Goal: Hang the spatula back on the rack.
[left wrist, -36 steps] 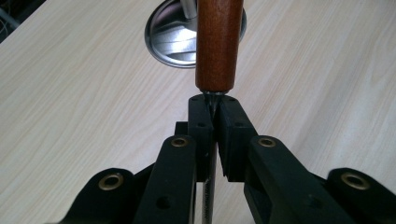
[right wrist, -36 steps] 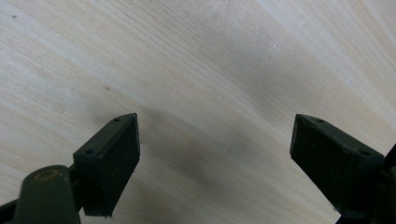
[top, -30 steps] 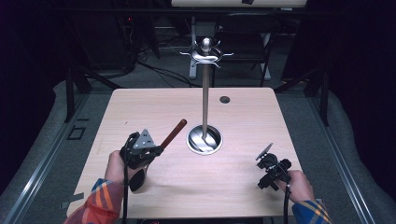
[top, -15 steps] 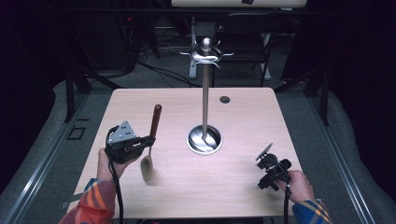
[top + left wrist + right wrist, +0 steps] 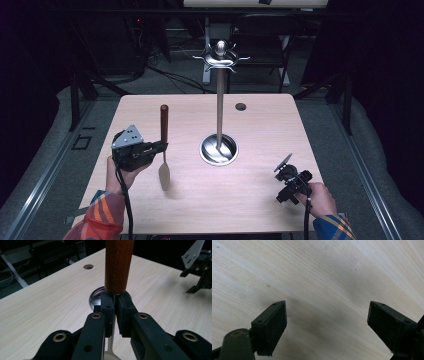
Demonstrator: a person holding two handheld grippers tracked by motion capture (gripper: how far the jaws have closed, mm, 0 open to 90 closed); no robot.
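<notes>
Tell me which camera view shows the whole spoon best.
The high view: the spoon shows whole, wooden handle up, bowl down, gripped by the left gripper. The left gripper view catches just its handle and thin neck between the pads.

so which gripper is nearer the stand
Left. The left gripper, shut on the spoon, is just left of the stand. The right gripper, jaws open, sits farther off at the table's front right.

Left gripper [image 5: 114, 315] jaws clamped on spoon's thin metal neck [image 5: 113, 323], brown wooden handle [image 5: 118, 265] rising upright above. Round steel base [image 5: 96, 296] behind (partly hidden), pale tabletop [image 5: 45, 305].
</notes>
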